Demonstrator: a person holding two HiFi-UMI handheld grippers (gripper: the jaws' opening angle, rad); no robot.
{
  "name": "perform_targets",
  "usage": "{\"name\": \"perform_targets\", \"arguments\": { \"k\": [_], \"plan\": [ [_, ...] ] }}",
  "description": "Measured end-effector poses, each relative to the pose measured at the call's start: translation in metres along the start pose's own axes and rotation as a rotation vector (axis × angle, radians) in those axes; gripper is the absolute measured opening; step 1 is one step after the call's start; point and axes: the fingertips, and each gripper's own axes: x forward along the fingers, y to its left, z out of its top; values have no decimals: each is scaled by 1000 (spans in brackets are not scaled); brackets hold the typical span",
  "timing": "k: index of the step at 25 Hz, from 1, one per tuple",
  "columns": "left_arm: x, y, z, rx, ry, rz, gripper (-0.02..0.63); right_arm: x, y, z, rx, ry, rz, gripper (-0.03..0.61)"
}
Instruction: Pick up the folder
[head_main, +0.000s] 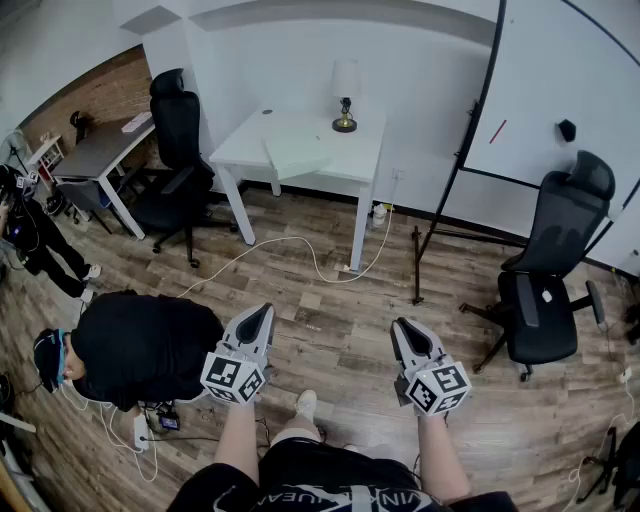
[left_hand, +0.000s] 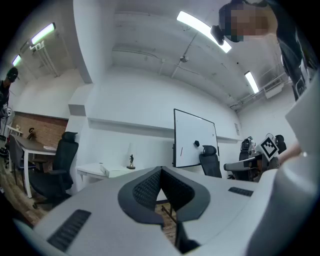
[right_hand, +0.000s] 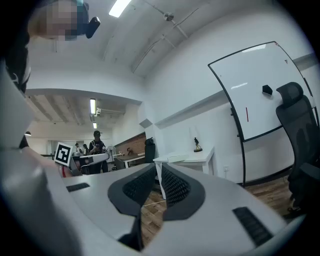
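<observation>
Ahead, the folder (head_main: 297, 152) lies well beyond the closed left gripper (head_main: 256, 315) and closed right gripper (head_main: 407, 330)

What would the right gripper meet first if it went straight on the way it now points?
Probably the white table. The right gripper, shut and empty, lines up with the table's near corner and leg; nothing nearer shows. Whether it would strike the edge or pass over the top is unclear.
</observation>
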Motion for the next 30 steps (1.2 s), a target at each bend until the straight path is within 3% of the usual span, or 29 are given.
{"name": "perform_targets", "arguments": {
  "k": [14, 30],
  "plan": [
    [90, 98, -14, -1, 17, -1, 12, 128, -20, -2, 3, 16, -6, 51],
    [149, 219, -29, 6, 46, -39, 12, 263, -17, -12, 23, 22, -50, 51]
  ]
}}
